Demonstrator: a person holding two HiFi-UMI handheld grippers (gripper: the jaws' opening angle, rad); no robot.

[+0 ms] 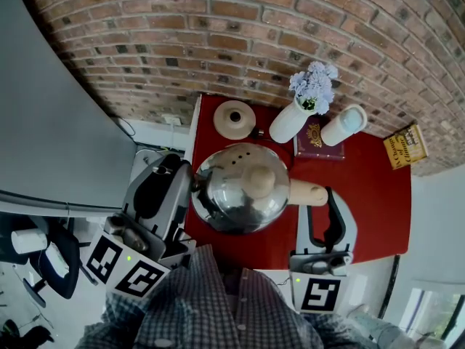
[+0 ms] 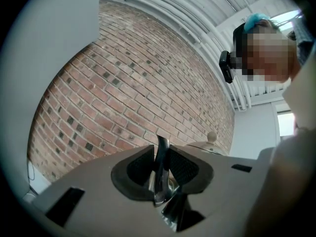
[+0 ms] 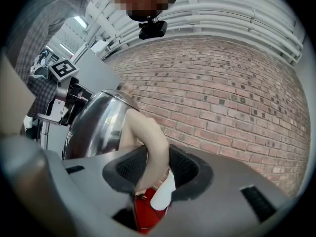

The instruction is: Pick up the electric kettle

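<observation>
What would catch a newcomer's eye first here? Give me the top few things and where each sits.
The shiny round steel kettle dominates the middle of the red tabletop. The left gripper is shut on its thin metal spout and the right gripper on its pale beige handle. Behind it, a white vase of lilac flowers stands against the brick wall.

The kettle (image 1: 227, 198) is glossy polished metal, its handle (image 1: 309, 192) matt wood, the wall (image 1: 218, 35) rough brick.
</observation>
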